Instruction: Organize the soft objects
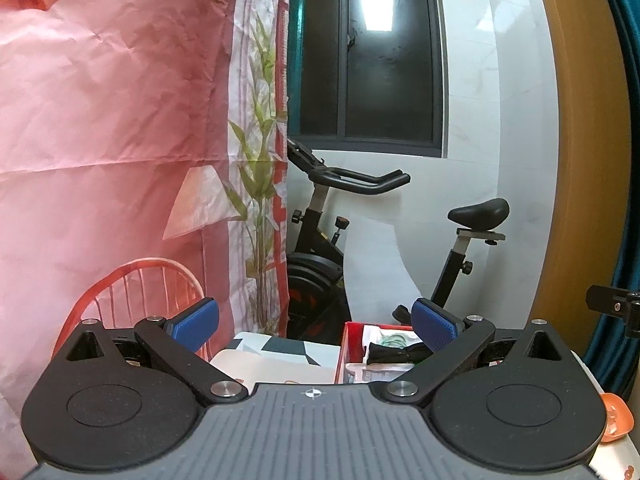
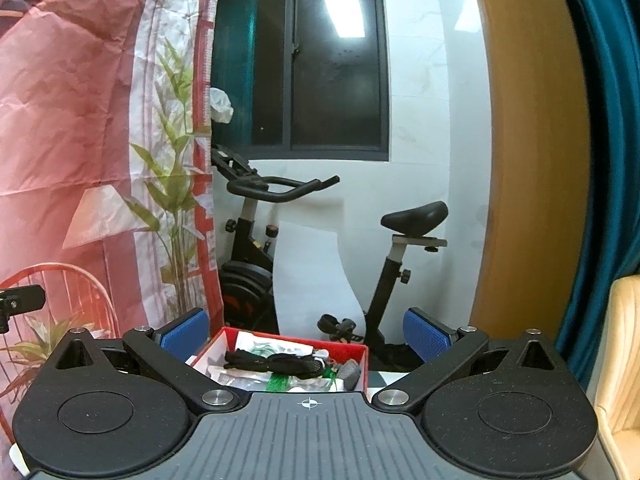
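Both grippers are raised and level, looking across the room, and each has its jaws spread wide with nothing between the blue pads: the left gripper and the right gripper. The task's things sit low in both views, in a shallow red-walled cardboard box on the counter, just ahead of and below the right gripper and ahead-right of the left one. Inside lies a limp black fabric strap or cord bundle draped over clear plastic packets with green print, with a small grey ribbed piece at the right end; what exactly each item is cannot be told. The black bundle looks light and floppy, so it will likely sag and trail when lifted; pinching it at its bunched middle should keep the ends from dragging other items out. The packets look slick and thin, best taken by an edge. Beyond the box stand a black exercise bike and a pink printed curtain, neither part of the job.
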Demonstrator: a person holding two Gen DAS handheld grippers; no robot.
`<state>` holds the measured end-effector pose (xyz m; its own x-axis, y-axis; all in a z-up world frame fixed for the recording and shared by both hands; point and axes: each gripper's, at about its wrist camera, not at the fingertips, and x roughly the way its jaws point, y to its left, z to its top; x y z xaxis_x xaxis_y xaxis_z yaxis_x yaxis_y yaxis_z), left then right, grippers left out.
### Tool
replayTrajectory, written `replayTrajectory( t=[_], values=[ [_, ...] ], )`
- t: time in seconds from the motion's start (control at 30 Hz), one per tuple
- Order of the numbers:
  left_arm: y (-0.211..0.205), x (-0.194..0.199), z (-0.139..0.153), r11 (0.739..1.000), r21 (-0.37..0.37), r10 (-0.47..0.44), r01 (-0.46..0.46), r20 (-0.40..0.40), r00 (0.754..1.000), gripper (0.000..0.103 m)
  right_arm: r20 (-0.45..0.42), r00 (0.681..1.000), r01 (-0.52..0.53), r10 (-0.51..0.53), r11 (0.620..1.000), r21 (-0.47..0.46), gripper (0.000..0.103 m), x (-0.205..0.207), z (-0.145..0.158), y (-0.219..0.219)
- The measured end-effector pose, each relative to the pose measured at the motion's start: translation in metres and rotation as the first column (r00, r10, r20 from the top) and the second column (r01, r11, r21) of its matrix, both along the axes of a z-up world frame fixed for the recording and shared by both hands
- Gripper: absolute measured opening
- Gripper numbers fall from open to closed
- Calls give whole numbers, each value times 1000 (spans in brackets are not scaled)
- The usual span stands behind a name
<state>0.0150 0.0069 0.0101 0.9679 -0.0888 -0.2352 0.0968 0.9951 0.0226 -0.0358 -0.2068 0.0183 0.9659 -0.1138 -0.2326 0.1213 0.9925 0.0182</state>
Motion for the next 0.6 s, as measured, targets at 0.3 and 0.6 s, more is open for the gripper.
replayTrajectory(
  t=[0.3,0.6],
  values=[
    [-2,-2,-1,1000,-6,-10,10,-4,1000,103,-1,1000,-6,5,1000,-9,103,-1,1,4],
    [2,-3,0,1000,1,0,0,17,1000,103,-15,1000,-4,4,1000,-6,103,1,-2,1]
  ],
)
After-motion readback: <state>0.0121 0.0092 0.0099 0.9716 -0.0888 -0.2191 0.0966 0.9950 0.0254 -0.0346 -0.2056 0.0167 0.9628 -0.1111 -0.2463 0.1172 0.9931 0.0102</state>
